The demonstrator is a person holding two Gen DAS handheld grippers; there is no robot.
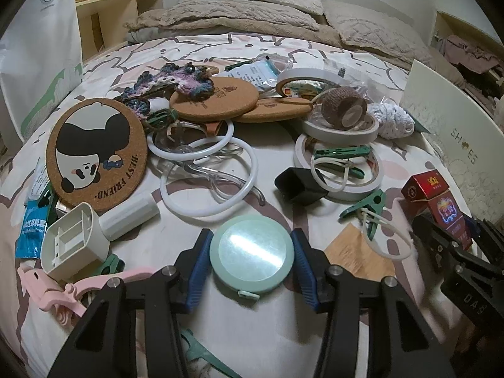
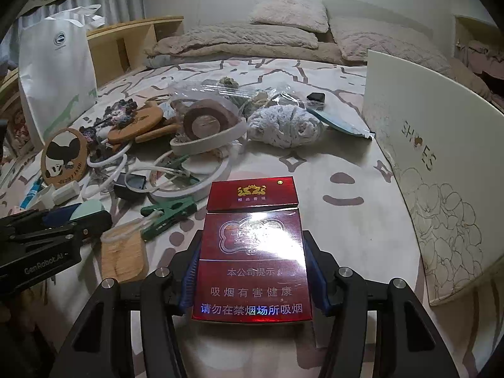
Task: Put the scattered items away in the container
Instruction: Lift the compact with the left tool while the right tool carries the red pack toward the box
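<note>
Left wrist view: the shoe box (image 1: 453, 145) stands at the right edge of the bed (image 1: 195, 239); only its outer wall shows, printed "SHOES", so what is in it cannot be told. The scattered things lie on the patterned cover: a cork coaster (image 1: 94, 154) with a panda and the words "BEST FRIEND" at the left, white rings (image 1: 206, 182) in the middle, rolls of tape (image 1: 340, 170) and green clothes pegs (image 1: 365, 204) further right. The left gripper (image 1: 252, 258) points down at the near part of the bed, and its blue pads (image 1: 198, 261) sit against both sides of a round mint-green compact mirror (image 1: 252, 255), gripping it. At the far right edge the right gripper (image 1: 453, 239) shows from the side, with the red pack in it.

Right wrist view: the shoe box (image 2: 434, 170) stands to the right, again showing its "SHOES" wall with outline flowers and no view inside. The right gripper (image 2: 253, 283) tilts downward and clamps a red cigarette pack (image 2: 252, 252) between its blue pads, the pack lying lengthwise with a gold emblem at its far end and Chinese lettering nearer. At the left the left gripper (image 2: 85, 217) reads "GenRobot.AI" on its side, the green mirror (image 2: 86, 212) just showing at its tip. A white paper bag (image 2: 56, 72) stands far left.
</note>
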